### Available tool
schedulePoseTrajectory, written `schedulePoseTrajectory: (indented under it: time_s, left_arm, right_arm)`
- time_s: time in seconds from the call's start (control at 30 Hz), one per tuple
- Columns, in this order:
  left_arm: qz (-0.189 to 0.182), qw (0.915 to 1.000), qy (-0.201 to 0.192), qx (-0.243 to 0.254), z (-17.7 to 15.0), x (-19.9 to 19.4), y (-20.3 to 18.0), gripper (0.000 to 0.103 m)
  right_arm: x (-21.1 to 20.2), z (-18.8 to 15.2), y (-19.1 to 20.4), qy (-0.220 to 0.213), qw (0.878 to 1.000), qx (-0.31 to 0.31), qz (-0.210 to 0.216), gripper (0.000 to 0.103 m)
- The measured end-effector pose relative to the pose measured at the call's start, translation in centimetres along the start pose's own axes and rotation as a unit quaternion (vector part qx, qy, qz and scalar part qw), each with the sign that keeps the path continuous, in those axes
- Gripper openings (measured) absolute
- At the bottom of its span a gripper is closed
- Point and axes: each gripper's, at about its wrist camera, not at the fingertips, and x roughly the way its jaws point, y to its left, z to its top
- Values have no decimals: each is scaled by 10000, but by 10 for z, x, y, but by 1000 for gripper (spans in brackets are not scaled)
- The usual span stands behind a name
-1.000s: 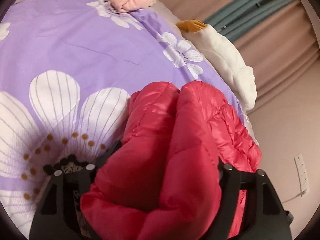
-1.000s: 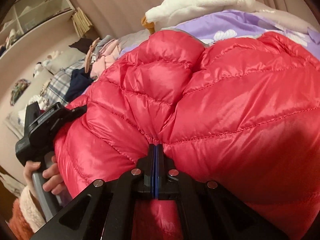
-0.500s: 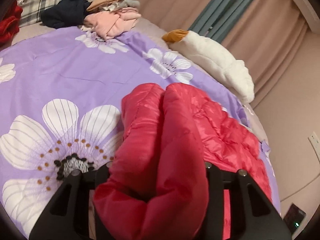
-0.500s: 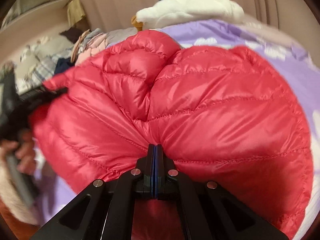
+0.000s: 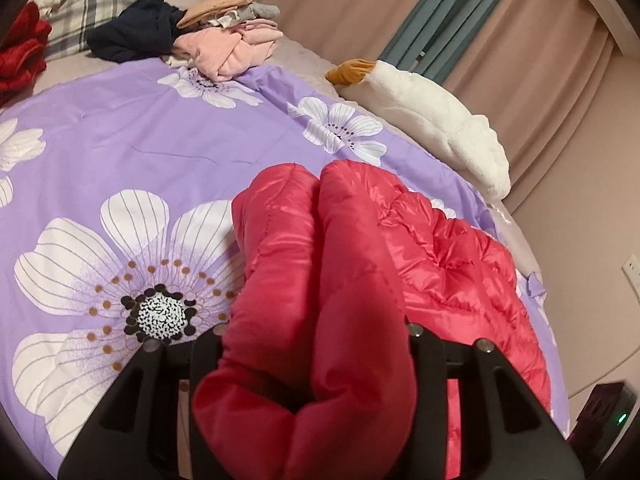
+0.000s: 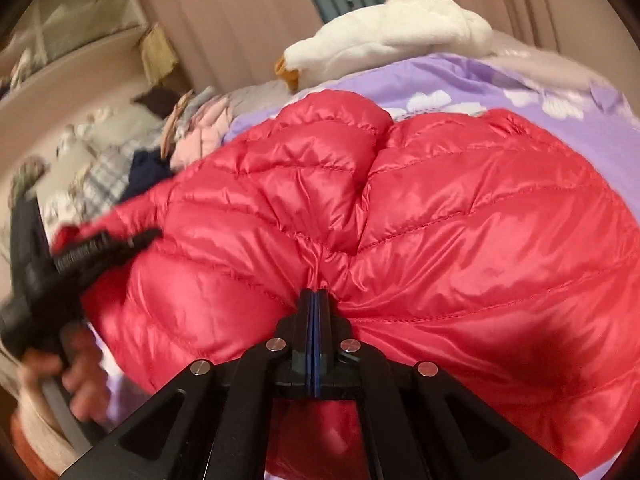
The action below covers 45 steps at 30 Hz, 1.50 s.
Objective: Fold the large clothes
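Note:
A red quilted down jacket (image 5: 360,248) lies bunched on the purple flowered bed cover (image 5: 140,152). My left gripper (image 5: 316,332) is shut on a thick doubled roll of it, which fills the whole gap between the fingers. In the right wrist view the jacket (image 6: 460,220) bulges across the frame. My right gripper (image 6: 315,298) is shut, with a pinch of the jacket's seam at its tips. The left gripper (image 6: 132,240) shows at the jacket's left end, held by a person's hand (image 6: 80,372).
A pile of pink and grey clothes (image 5: 224,46) and a navy garment (image 5: 132,36) lie at the bed's far end, beside a plaid pillow (image 5: 88,4). A white plush goose (image 5: 432,112) lies along the right edge, by the curtains. A dark device (image 5: 608,412) sits low right.
The left gripper's fingers have closed in tighter on the jacket roll, and it has pulled back and risen, showing more of the bed. The right gripper stays shut on the seam.

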Motion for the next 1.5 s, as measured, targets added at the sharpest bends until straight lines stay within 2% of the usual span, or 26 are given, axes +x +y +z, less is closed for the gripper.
schedulePoseTrajectory:
  time_s: [0.07, 0.23, 0.27, 0.33, 0.4, 0.47, 0.53, 0.6, 0.7, 0.8, 0.87, 0.93, 1.0, 1.03, 1.07, 1.1, 1.13, 1.17, 1.2, 1.3, 1.37, 1.43, 1.5]
  left_arm:
    - [-19, 10000, 4, -18, 0, 0, 0, 43]
    - [-77, 9999, -132, 45, -4, -10, -7, 43]
    - [-133, 9996, -233, 131, -5, -13, -12, 43]
    - [-219, 9963, -532, 635, -8, -22, -33, 43]
    - [-331, 9858, -881, 1393, -16, -32, -60, 42]
    - [-488, 9659, -1205, 2241, -32, -44, -90, 43]
    - [-827, 9487, -1294, 2763, -49, -56, -114, 43]
    - [-1240, 9445, -1164, 2810, -56, -62, -125, 45]
    - [-1678, 9461, -921, 2612, -59, -64, -136, 47]
    - [-1617, 9387, -964, 2888, -68, -61, -151, 48]
    - [-1608, 9271, -1063, 3213, -79, -65, -159, 48]
    - [-1705, 9229, -1020, 3298, -85, -68, -160, 48]
    - [-1811, 9199, -926, 3352, -88, -71, -161, 48]
    - [-1826, 9184, -922, 3386, -89, -71, -160, 48]
    - [-1843, 9158, -908, 3451, -91, -72, -163, 48]
    - [-1857, 9132, -887, 3517, -93, -71, -165, 49]
    - [-1885, 9104, -861, 3582, -96, -71, -169, 49]
    - [-1924, 9071, -826, 3651, -100, -70, -173, 50]
    - [-1969, 9047, -794, 3694, -104, -70, -176, 51]
    - [-2200, 8936, -540, 3876, -111, -61, -185, 53]
    - [-2243, 8858, -451, 4038, -121, -60, -191, 53]
    - [-2203, 8768, -478, 4248, -131, -62, -194, 53]
    - [-2220, 8665, -413, 4452, -137, -63, -196, 53]
  right_arm:
    - [-3, 5, 0, -50, 9999, 60, 114, 0]
    - [20, -2, 9, 266, 9979, -490, -321, 0]
    - [25, -5, 5, 311, 9982, -409, -301, 0]
    - [30, -8, -2, 341, 9990, -232, -191, 0]
    - [29, -9, -11, 346, 9994, -13, -29, 0]
    - [28, -9, -19, 393, 9989, 214, 156, 0]
    - [26, -11, -28, 419, 9978, 403, 329, 0]
    - [26, -11, -37, 456, 9954, 643, 536, 0]
    - [27, -11, -46, 492, 9922, 888, 726, 0]
    - [24, -9, -53, 636, 9872, 1115, 950, 0]
    - [16, -6, -69, 845, 9757, 1585, 1252, 0]
    - [-3, -3, -92, 933, 9618, 2172, 1383, 0]
    - [-38, 4, -114, 640, 9579, 2471, 1312, 0]
    - [-58, 11, -119, 405, 9618, 2464, 1124, 0]
    - [-77, 17, -121, 129, 9675, 2360, 903, 6]
    - [-94, 23, -119, -143, 9723, 2226, 704, 26]
    - [-114, 29, -115, -479, 9759, 2067, 507, 42]
    - [-127, 32, -110, -664, 9774, 1948, 485, 76]
    - [-138, 38, -101, -779, 9786, 1791, 651, 93]
    - [-144, 51, -83, -847, 9780, 1438, 1252, 93]
    - [-138, 62, -76, -648, 9863, 1134, 1007, 94]
    - [-120, 63, -73, -118, 9940, 888, 635, 94]
    - [-105, 59, -78, 132, 9918, 1043, 731, 94]
